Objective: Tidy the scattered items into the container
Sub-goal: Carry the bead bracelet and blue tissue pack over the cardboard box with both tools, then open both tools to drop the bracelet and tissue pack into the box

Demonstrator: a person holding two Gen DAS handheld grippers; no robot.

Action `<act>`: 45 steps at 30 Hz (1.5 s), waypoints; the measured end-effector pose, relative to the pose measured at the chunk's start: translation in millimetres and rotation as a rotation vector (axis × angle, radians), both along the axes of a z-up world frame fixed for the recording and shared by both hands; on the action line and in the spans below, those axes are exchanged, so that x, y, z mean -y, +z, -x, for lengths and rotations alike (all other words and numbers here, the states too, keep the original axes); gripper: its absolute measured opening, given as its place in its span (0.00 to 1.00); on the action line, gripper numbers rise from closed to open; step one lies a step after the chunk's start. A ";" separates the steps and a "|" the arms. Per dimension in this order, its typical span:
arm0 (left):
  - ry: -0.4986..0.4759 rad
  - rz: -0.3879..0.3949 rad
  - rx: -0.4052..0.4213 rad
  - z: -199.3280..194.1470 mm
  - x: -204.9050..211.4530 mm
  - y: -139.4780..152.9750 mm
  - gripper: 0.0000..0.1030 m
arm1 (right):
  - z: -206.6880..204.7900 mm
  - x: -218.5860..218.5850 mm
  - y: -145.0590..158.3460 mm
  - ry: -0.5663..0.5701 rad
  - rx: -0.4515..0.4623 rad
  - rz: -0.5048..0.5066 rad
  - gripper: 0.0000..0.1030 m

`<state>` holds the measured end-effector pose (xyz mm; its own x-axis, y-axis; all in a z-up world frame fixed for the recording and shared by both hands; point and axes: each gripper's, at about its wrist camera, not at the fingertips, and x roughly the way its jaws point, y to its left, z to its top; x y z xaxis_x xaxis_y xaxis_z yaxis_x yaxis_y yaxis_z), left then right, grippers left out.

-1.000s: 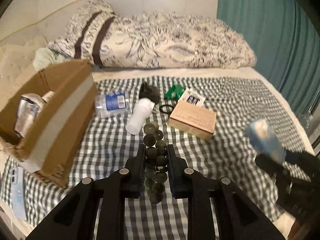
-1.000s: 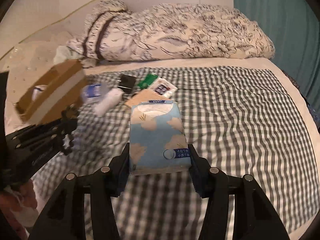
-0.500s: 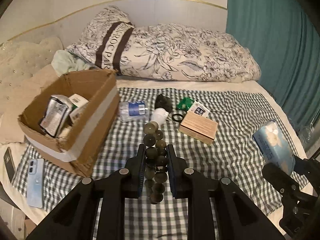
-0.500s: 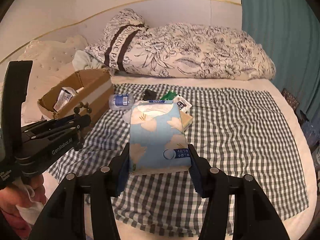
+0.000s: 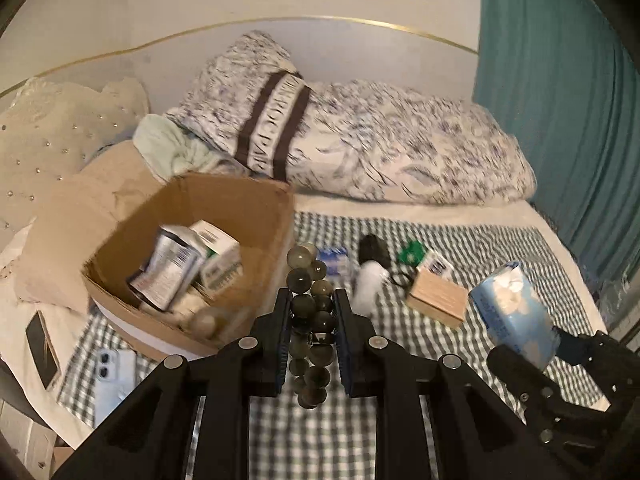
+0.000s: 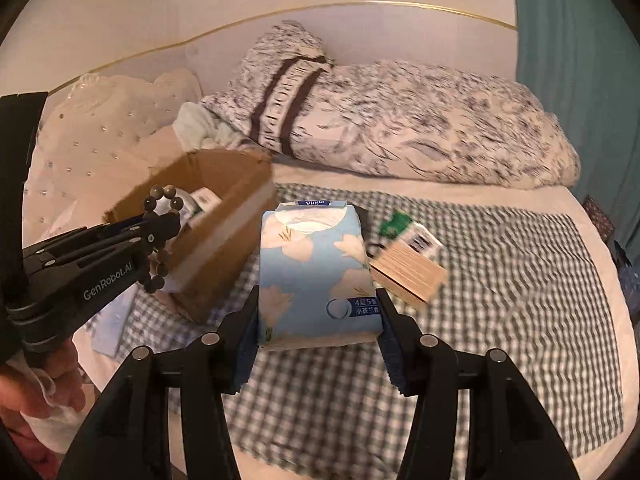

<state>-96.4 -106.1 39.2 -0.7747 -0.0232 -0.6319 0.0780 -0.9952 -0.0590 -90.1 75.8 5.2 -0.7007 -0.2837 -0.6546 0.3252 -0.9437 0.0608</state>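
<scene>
My left gripper [image 5: 310, 316] is shut on a string of dark green beads [image 5: 310, 300], held in the air near the right side of the open cardboard box [image 5: 248, 204]. The box holds several packets and small boxes. From the right wrist view the left gripper [image 6: 160, 232] and the beads [image 6: 160, 200] hang at the box [image 6: 224, 220]. My right gripper [image 6: 316, 320] is shut on a blue tissue pack [image 6: 312, 264] above the checked blanket; the pack also shows in the left wrist view [image 5: 516, 312].
On the checked blanket [image 5: 500, 248] lie a tan flat box [image 5: 438, 300], a white roll [image 5: 370, 286], a black item [image 5: 374, 248], a green packet [image 5: 412, 250] and a water bottle [image 5: 334, 260]. Two phones [image 5: 114, 364] lie left of the box. Pillows [image 5: 360, 140] line the headboard.
Both grippers have risen and moved left toward the cardboard box, each keeping its load. The box interior now shows more fully in the left wrist view.
</scene>
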 end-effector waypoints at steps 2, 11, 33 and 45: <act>0.018 0.008 -0.010 4.5 18.7 7.8 0.19 | 4.9 18.1 6.4 0.018 -0.011 -0.002 0.51; 0.115 0.026 -0.044 23.7 88.5 26.1 0.19 | 28.3 100.3 16.1 0.129 -0.015 -0.004 0.51; 0.251 0.121 0.088 82.0 146.0 -26.5 0.87 | 109.1 211.8 -29.2 0.288 -0.075 -0.144 0.82; 0.121 0.070 0.076 64.0 81.5 -25.9 0.99 | 95.6 94.1 -25.8 0.085 -0.106 -0.055 0.85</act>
<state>-160.4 -187.6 13.3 -0.7138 -0.1598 -0.6819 0.1994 -0.9797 0.0209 -185.6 -18.3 -20.6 -0.7419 -0.3101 -0.5945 0.4055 -0.9136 -0.0294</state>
